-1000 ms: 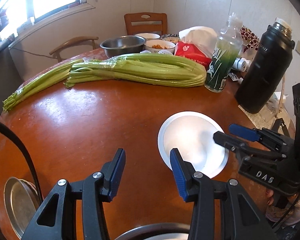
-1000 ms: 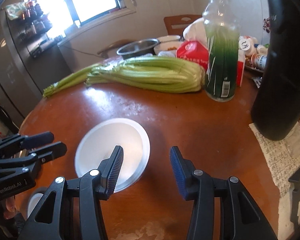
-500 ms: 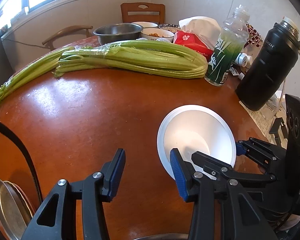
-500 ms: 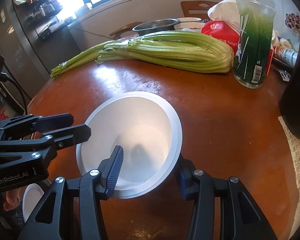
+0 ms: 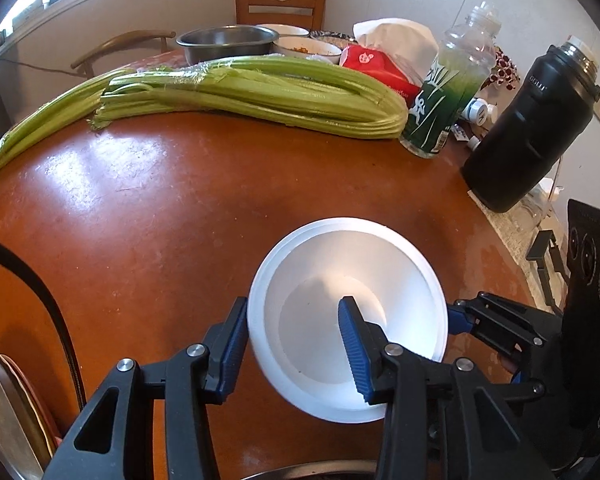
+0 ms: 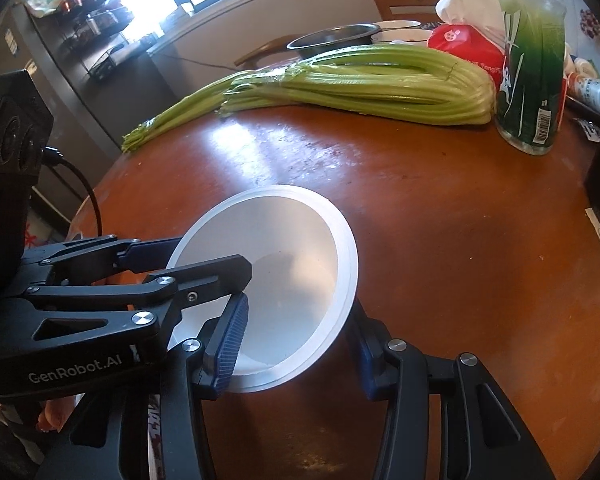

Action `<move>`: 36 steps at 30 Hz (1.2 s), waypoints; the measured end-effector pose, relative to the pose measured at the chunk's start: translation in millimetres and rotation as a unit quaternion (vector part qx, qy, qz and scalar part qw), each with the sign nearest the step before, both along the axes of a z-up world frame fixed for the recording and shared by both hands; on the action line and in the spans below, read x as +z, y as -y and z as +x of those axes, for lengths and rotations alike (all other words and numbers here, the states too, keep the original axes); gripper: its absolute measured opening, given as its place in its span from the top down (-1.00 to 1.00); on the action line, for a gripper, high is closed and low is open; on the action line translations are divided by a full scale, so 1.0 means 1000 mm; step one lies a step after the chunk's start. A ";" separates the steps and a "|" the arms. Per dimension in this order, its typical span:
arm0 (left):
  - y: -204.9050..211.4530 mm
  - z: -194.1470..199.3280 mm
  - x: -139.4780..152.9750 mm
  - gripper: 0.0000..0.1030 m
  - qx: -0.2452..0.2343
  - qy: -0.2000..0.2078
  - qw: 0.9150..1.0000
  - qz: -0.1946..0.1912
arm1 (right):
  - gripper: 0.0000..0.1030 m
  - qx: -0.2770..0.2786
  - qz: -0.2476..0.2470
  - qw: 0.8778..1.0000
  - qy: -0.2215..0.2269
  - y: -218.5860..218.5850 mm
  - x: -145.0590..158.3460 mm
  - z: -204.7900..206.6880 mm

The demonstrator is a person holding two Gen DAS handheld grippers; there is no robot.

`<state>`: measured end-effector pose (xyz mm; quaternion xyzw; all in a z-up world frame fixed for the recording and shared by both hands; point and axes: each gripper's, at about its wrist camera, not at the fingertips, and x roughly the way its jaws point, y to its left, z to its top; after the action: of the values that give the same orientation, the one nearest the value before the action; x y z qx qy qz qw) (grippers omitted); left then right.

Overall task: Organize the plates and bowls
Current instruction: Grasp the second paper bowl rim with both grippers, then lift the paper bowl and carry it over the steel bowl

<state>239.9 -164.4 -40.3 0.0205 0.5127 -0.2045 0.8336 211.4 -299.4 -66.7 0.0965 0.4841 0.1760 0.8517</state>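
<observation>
Left wrist view: the left claw (image 5: 292, 344) straddles the near-left rim of the white bowl (image 5: 380, 256) — one blue pad outside the wall, the other inside, drawn in to its narrowest on that wall; the bowl stands on the brown bench (image 5: 140, 216) near its front edge; celery (image 5: 260, 92), a green bottle (image 5: 440, 108) and a black flask (image 5: 528, 128) lie well behind it; metal plates (image 5: 4, 412) show at lower left.

Right wrist view: the right claw (image 6: 296, 344) spans the bowl's (image 6: 292, 236) near rim, one pad inside and one beneath the rim outside; whether they press cannot be told; the left claw (image 6: 204, 256) reaches in from the left.
</observation>
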 end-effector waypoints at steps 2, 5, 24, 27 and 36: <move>-0.001 -0.002 0.003 0.15 0.001 0.006 1.000 -0.001 | 0.02 0.000 -0.002 1.000 0.005 -0.003 0.003 -0.002; -0.003 -0.004 0.009 0.15 0.002 0.014 1.000 -0.007 | 0.02 -0.001 -0.005 1.000 0.010 -0.005 0.007 -0.004; -0.030 -0.045 0.059 0.15 0.022 0.085 0.996 -0.015 | 0.02 0.015 -0.011 0.998 0.068 -0.030 0.054 -0.033; -0.036 -0.054 0.067 0.15 0.027 0.097 0.995 -0.015 | 0.02 0.020 -0.010 0.997 0.076 -0.035 0.061 -0.041; -0.052 -0.084 0.089 0.14 0.034 0.127 0.991 -0.016 | 0.02 0.032 -0.010 0.995 0.097 -0.050 0.079 -0.066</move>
<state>156.1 -112.7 48.9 0.0157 0.4000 -0.1796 0.8986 145.7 -249.1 12.7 0.0552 0.4034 0.2067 0.8896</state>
